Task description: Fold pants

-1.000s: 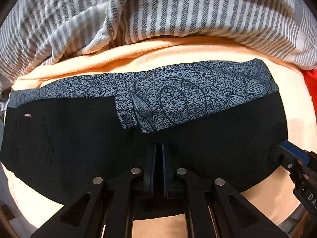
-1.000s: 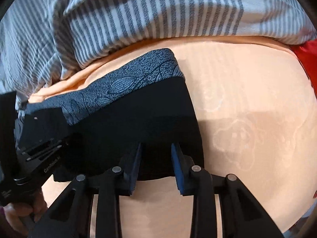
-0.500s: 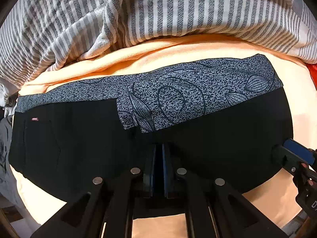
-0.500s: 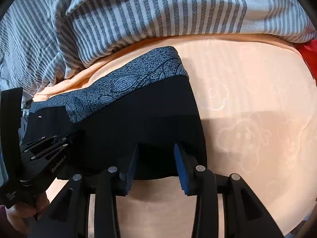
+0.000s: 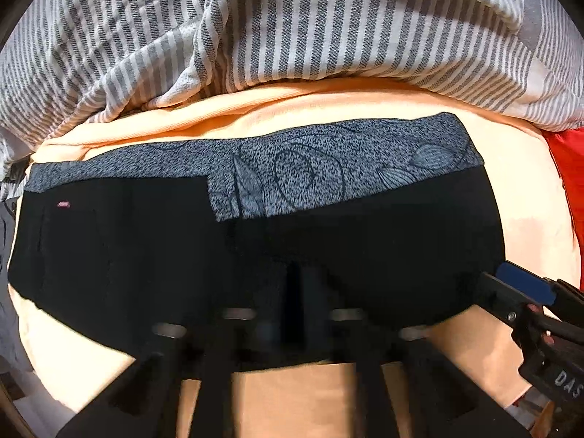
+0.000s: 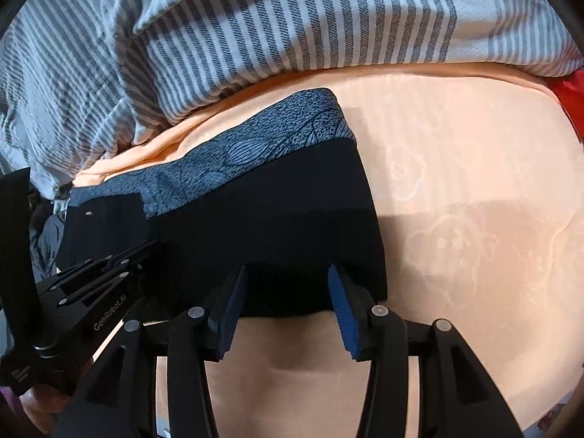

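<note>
Black pants [image 5: 255, 255] with a grey patterned band [image 5: 328, 168] lie folded on a peach sheet [image 6: 456, 182]. My left gripper [image 5: 292, 284] hangs straight down over their near edge. It is motion-blurred, its jaws are opening, and the black cloth lies beneath them, no longer pinched. In the right wrist view the same gripper [image 6: 142, 255] shows at the left. My right gripper [image 6: 286, 292] stands over the pants' near right corner [image 6: 310, 292]. Its jaws are opening too; the cloth edge lies between the blue pads [image 6: 343, 310], untouched.
A grey-and-white striped blanket [image 5: 292, 36] is bunched along the far side. A red cloth [image 5: 569, 182] lies at the right edge. Peach sheet stretches to the right of the pants. A hand [image 6: 36, 405] holds the left gripper's handle.
The left gripper was shut on the pants' near edge; it has risen a little and its jaws have started to part. The right jaws have spread wider. The pants have not moved.
</note>
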Motion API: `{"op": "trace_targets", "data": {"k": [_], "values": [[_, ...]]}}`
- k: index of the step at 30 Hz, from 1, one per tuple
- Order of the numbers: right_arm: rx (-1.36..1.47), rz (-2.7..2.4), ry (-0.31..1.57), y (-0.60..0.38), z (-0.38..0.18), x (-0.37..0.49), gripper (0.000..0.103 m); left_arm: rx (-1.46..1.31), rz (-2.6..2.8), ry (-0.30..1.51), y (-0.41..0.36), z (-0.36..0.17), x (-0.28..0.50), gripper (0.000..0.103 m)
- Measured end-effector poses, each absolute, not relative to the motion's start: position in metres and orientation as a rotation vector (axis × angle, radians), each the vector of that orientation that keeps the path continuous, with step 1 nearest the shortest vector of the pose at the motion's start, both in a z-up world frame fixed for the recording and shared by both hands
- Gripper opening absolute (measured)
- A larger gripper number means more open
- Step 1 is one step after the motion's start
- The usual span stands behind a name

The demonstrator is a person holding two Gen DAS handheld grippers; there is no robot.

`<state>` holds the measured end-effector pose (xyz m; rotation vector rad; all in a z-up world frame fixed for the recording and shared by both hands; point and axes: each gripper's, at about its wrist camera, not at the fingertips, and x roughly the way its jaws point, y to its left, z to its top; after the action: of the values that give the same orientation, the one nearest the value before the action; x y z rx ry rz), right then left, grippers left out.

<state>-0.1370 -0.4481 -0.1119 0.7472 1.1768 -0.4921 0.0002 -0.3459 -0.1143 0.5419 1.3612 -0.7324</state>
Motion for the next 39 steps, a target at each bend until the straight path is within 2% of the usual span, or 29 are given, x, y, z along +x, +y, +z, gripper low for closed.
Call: {"op": "trace_targets", "data": {"k": [1, 2, 7, 11, 15, 31, 39], "values": [[0.743, -0.486, 1.182, -0.447, -0.11, -0.137, 0.059, 0.529, -0.714, 1.351, -0.341, -0.108, 0.0, 0.102], [0.737, -0.48, 1.19, -0.444, -0.106, -0.139, 0.063, 0.51, -0.707, 1.329, -0.335, -0.099, 0.0, 0.101], [0.682, -0.461, 1.229, -0.429, -0.092, -0.144, 0.066, 0.527, -0.689, 1.34, -0.322, -0.078, -0.008, 0.101], [0.676, -0.469, 1.251, -0.423, -0.083, -0.15, 0.079, 0.554, -0.69, 1.352, -0.31, -0.067, -0.014, 0.101], [0.664, -0.479, 1.278, -0.418, -0.071, -0.16, 0.083, 0.528, -0.674, 1.41, -0.293, -0.062, -0.018, 0.101], [0.579, -0.433, 1.299, -0.401, -0.013, -0.177, 0.083, 0.449, -0.538, 1.453, -0.243, -0.013, -0.037, 0.101], [0.554, -0.483, 1.314, -0.389, -0.015, -0.165, 0.083, 0.433, -0.535, 1.474, -0.212, -0.026, -0.012, 0.101]]}}
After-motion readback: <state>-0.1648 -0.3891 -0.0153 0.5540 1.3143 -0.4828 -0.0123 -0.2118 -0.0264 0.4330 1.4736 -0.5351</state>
